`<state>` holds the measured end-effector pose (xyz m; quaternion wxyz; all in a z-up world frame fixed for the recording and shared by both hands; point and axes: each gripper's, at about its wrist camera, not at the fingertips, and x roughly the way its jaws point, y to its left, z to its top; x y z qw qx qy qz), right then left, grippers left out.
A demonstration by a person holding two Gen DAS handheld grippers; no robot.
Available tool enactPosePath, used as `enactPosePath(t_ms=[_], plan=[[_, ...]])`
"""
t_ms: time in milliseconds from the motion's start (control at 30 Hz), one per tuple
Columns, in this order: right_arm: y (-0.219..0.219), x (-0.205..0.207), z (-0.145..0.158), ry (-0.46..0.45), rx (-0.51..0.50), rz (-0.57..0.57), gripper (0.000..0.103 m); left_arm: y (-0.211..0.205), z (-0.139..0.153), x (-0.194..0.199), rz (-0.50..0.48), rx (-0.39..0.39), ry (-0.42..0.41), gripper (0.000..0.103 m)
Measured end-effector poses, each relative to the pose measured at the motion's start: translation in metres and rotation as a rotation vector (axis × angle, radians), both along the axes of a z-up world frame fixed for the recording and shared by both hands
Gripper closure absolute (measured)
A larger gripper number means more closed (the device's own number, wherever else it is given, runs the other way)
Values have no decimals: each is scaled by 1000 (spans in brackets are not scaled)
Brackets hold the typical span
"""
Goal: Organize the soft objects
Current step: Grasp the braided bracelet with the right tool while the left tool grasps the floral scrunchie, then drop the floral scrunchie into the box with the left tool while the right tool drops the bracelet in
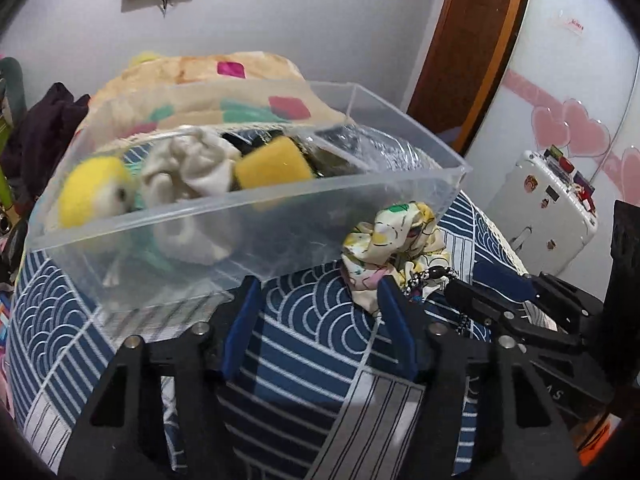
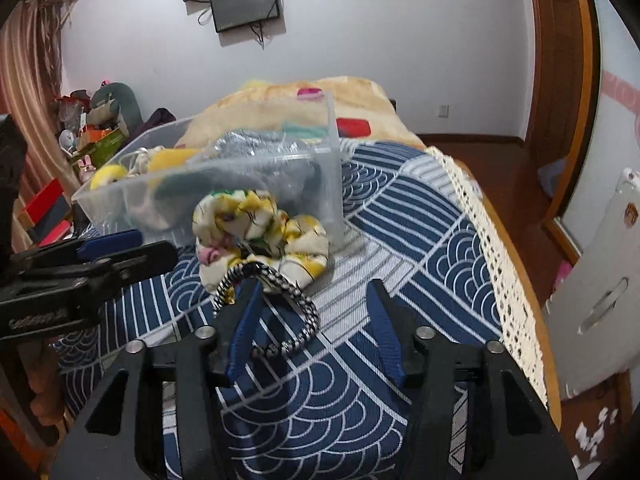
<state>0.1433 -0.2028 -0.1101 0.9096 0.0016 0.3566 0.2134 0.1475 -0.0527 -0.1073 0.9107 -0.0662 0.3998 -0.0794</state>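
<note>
Just crumpled yellow-white floral scrunchie (image 2: 260,236) w/ creases

So the bed (image 2: 420,216) has a navy wave-print cover, and sitting right on it: a clear plastic bin (image 1: 360,196), a floral scrunchie (image 2: 260,228) just beside the bin, a black-and-white beaded bracelet (image 2: 296,304), plus a cream blanket (image 2: 280,100) behind.
</note>
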Motion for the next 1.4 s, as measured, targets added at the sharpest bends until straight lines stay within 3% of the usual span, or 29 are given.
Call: enactPosePath(t_ms=[133,267,433,567,967,1200,1400], plan=[[3,1,-6,36,1,24,77,-13,-5,10,-11,35,11,53],[7,-4,-6,22,-6,31,92,-21,-11,19,-33,33,50,70],[7,-9,-1,-21,-15,19,94,-29,-13,18,-60,55,34,91],[5,-14,5,-55,-17,5,95,-34,-12,12,-72,76,5,98],[-16,-16,21,-108,55,-44,95,-6,13,-29,-19,60,-110,101],[-12,-21,36,-157,70,-42,95,20,49,-65,17,49,-220,101],[0,-19,60,-217,79,-31,95,37,83,-72,51,29,-292,101]])
